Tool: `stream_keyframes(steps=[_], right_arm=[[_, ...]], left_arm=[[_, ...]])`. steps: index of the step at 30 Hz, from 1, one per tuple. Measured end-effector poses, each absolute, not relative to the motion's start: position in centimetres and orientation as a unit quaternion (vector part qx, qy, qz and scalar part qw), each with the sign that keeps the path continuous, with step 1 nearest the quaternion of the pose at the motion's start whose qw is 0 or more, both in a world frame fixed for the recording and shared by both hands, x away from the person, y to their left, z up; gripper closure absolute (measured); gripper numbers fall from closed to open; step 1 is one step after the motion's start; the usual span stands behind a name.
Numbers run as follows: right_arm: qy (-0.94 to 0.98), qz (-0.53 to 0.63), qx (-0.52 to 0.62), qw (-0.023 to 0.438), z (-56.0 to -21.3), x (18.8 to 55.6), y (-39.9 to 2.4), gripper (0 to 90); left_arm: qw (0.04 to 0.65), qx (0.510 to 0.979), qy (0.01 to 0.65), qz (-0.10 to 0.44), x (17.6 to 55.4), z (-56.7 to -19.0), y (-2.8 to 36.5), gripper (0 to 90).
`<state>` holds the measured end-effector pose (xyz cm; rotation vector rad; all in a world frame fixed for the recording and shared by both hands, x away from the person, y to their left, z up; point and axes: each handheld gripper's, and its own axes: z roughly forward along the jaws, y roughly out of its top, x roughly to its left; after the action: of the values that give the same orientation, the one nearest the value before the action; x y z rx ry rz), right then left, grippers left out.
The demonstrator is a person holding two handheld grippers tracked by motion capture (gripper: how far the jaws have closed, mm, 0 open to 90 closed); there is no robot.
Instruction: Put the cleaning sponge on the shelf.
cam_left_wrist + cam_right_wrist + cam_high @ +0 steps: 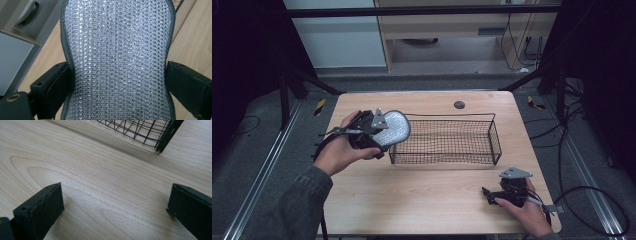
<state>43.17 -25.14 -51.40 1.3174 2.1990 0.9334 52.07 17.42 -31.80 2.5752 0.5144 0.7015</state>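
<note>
- Insole (393, 127), silver-grey mesh top with a dark stitched rim, pinched at its narrow waist by the left gripper (379, 131), one jaw on each long edge.
- Held in the air at about 9 o'clock of the wire basket (492, 131), rounded end tipped over the basket's near-left corner, clear of the table (422, 195).
- In the left gripper view: insole (117, 62) upright between the two black jaws, edges curving inward just where the pads meet them.
- Probably light and thin; likely flexible, so liable to bow or fold if squeezed hard across the width.
- Woven face looks grippy rather than slick; bound rim looks the firmest place for a hold.
- Best hold judged to be the waist, as now: narrowest span, weight roughly balanced either side.
- Not fragile by appearance; a short drop into the basket seems harmless.
- Right gripper (507, 192) at about 5 o'clock of the basket, low over the table, jaws spread wide with nothing between them.
- In the right gripper view: bare wood between the jaws, basket corner (162, 137) ahead at roughly 1 o'clock.
</note>
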Motion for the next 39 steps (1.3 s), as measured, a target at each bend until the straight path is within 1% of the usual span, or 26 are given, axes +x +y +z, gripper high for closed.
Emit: stream_keyframes(steps=[7, 15, 23, 33, 39], right_arm=[[0.789, 0.334, 0.473, 0.205, -51.4, 43.2, -25.1, 0.4], [0.79, 0.334, 0.472, 0.205, -51.4, 43.2, -25.2, 0.4], [0.79, 0.335, 0.471, 0.205, -51.4, 43.3, -25.1, 0.4], [0.79, 0.335, 0.47, 0.206, -51.4, 43.4, -25.1, 0.4], [0.79, 0.335, 0.47, 0.205, -51.4, 43.4, -25.1, 0.4]], left_arm=[[0.199, 0.932, 0.148, 0.266, 53.2, -31.2, 14.5, 7.1], [0.199, 0.933, 0.12, 0.274, 54.2, -31.0, 11.7, 7.3], [0.2, 0.934, 0.111, 0.273, 55.6, -31.3, 10.0, 7.6], [0.195, 0.937, 0.092, 0.276, 55.9, -31.8, 8.1, 7.7], [0.187, 0.939, 0.081, 0.278, 56.0, -32.2, 7.6, 7.8]])
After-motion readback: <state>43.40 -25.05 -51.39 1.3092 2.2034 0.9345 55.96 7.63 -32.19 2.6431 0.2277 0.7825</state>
